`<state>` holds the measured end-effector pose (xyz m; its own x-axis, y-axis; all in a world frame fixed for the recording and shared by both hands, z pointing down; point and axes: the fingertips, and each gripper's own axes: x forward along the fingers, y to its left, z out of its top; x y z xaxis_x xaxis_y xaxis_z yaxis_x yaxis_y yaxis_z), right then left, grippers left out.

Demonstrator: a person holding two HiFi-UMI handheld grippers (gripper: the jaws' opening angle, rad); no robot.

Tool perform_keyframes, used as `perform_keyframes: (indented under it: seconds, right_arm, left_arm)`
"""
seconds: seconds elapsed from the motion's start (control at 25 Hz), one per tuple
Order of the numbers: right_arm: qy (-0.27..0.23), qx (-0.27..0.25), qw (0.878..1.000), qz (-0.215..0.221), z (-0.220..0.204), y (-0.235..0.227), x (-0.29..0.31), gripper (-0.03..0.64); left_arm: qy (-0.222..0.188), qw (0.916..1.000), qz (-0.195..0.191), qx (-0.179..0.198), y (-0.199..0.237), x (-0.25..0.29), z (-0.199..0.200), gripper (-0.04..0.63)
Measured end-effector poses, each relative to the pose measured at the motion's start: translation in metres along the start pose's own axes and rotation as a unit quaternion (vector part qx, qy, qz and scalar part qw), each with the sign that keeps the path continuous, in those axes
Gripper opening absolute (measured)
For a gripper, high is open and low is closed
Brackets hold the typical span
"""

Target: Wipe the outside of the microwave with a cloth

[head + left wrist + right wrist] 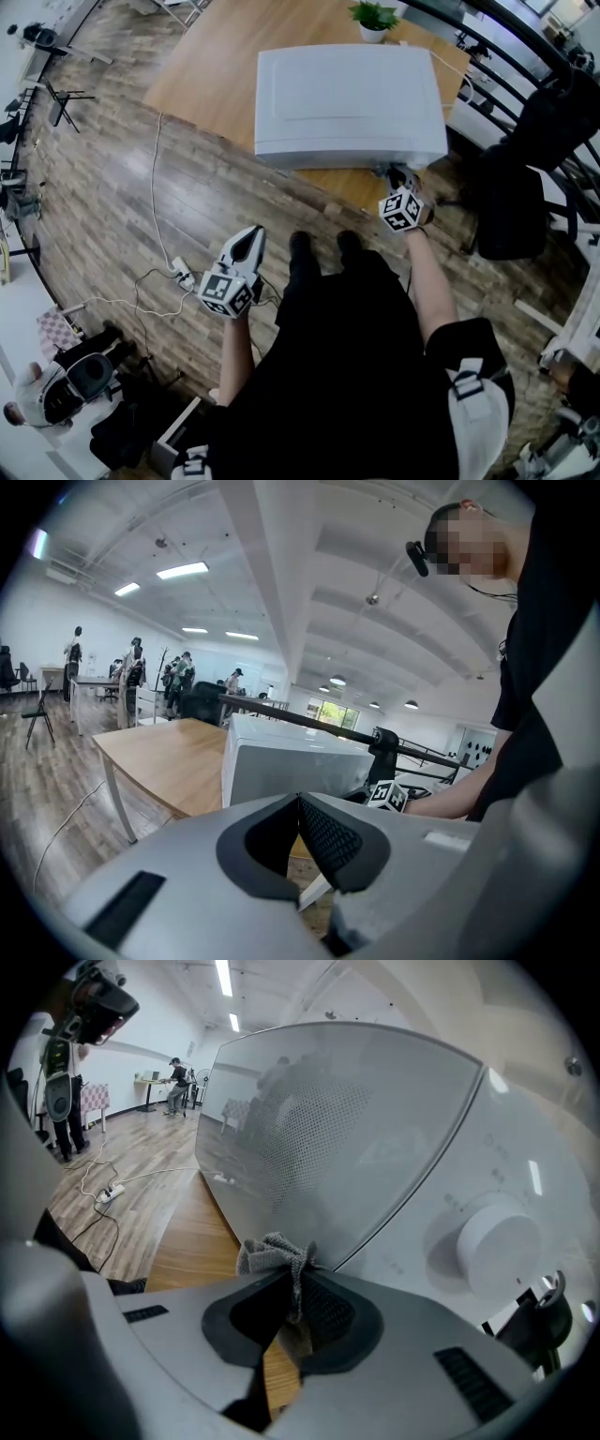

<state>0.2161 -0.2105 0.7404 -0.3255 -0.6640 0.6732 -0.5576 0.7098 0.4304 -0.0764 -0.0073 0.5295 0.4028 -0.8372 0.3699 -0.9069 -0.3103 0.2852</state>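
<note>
Right claw (292, 1283) clamps the cloth (272, 1252) at the lower front edge of the microwave (347, 98), upper centre on the counter (206, 66); left claw (300, 803) shut empty, lower left; wiping looks barely begun, top and sides left.

The microwave (349, 103) filled the near corner of the table (202, 75); bare wood lay open on its left, a plant (373, 19) stood behind, a black chair (511, 211) crowded the right.

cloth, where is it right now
In the right gripper view, the cloth is pinched in the right gripper's jaws, at the microwave's front by the door's lower edge, left of the white knob.
</note>
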Motion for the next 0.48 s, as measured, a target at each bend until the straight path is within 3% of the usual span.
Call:
perform_keyframes:
  seconds: [0.28,0.48]
  right_arm:
    - [0.003,0.027,1.0,0.003,-0.01,-0.001,0.001,0.032]
    - [0.005,0.018,1.0,0.0,-0.011,0.001,0.004,0.032]
  left_arm:
    - [0.0,1.0,0.005,-0.002,-0.01,0.003,0.002,0.003]
    - [0.001,1.0,0.009,-0.001,-0.01,0.0,-0.002,0.003]
